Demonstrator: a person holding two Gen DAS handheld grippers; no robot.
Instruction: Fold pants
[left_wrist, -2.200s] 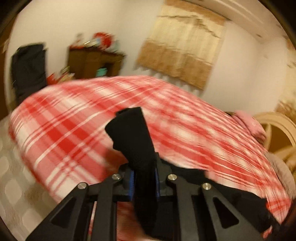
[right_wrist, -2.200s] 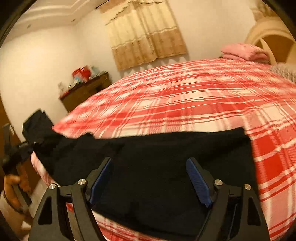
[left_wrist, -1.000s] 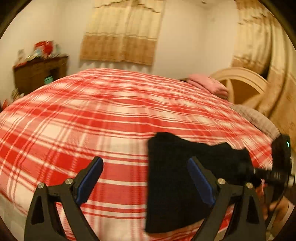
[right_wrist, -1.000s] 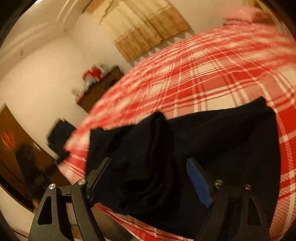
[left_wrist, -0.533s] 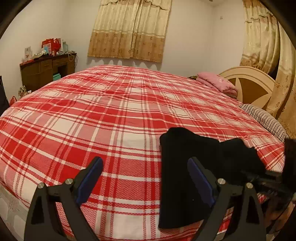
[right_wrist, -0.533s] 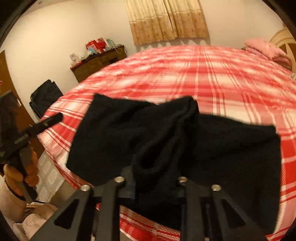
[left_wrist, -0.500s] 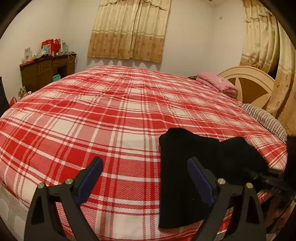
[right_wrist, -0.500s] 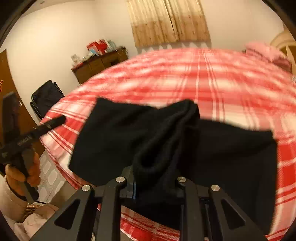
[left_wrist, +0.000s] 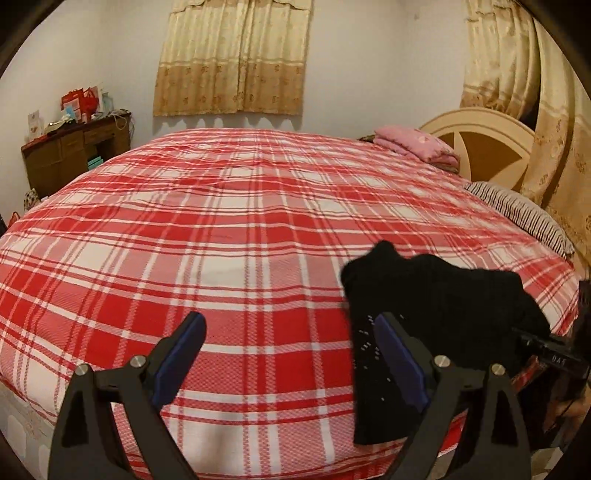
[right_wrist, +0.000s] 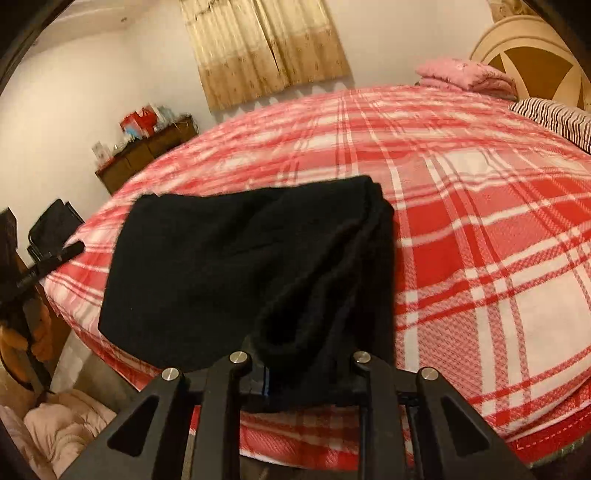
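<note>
Right wrist view, right claw (right_wrist: 301, 373) easing open yet pinching black pants (right_wrist: 236, 273), left claw (left_wrist: 291, 350) wide beside them.

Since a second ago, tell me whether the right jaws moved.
Yes. The right gripper closed from wide open onto a fold of the pants; they are easing open slightly now.

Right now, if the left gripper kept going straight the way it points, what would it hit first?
Most likely the red plaid bedspread: the open left gripper angles down toward bare cover, with the black pants off to its right, though depth is uncertain.
</note>
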